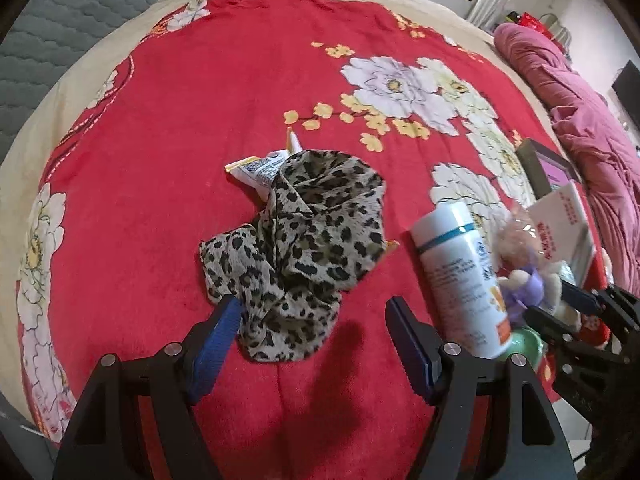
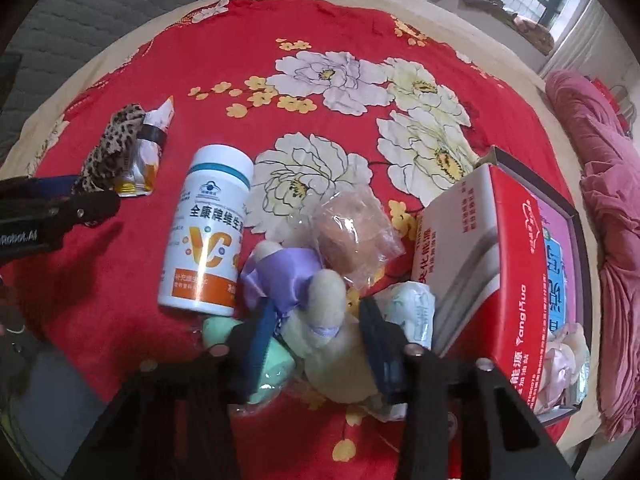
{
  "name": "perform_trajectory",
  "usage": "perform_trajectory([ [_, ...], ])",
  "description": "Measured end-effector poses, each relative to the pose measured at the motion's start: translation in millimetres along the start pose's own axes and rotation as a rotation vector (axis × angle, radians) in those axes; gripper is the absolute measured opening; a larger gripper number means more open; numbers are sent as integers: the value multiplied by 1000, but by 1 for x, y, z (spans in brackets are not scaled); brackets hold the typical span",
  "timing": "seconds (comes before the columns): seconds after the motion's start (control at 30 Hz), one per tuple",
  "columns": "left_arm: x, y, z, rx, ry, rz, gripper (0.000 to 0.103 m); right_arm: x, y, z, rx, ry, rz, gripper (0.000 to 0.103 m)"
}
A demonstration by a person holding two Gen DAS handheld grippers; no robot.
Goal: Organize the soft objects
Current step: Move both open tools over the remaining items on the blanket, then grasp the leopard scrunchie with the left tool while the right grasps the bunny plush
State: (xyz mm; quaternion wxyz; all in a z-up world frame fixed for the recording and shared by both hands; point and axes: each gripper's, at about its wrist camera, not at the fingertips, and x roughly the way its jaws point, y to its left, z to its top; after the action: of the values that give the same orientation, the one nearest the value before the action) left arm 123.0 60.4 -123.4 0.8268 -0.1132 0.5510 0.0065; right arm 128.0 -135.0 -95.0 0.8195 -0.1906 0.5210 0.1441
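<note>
A crumpled leopard-print scarf (image 1: 304,248) lies on the red floral blanket (image 1: 200,100). My left gripper (image 1: 316,312) is open, its fingers on either side of the scarf's near end, just above it. The scarf also shows at the far left of the right wrist view (image 2: 112,148). My right gripper (image 2: 316,320) is open around a cream plush toy with a purple bow (image 2: 320,320); the fingers flank it without pressing. A pink plush in a clear bag (image 2: 348,236) lies just beyond it. A mint soft item (image 2: 272,368) lies under the left finger.
A white VC vitamin bottle (image 2: 208,232) lies between the grippers. A snack packet (image 1: 260,172) pokes out from under the scarf. A red-and-white carton (image 2: 484,264) stands open at right with a purple box (image 2: 560,264) behind. A pink quilt (image 2: 600,200) borders the bed's right edge.
</note>
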Motion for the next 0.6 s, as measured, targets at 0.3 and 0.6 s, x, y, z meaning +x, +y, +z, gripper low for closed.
perform_trajectory([
  [0.3,9,27,2,-113,-2,-44,67,-29,-20,2,72,-84,66,15],
  [0.6,-1,27,2,-93,-17,-60,31,-50,-40,0,161,-138,133,15],
])
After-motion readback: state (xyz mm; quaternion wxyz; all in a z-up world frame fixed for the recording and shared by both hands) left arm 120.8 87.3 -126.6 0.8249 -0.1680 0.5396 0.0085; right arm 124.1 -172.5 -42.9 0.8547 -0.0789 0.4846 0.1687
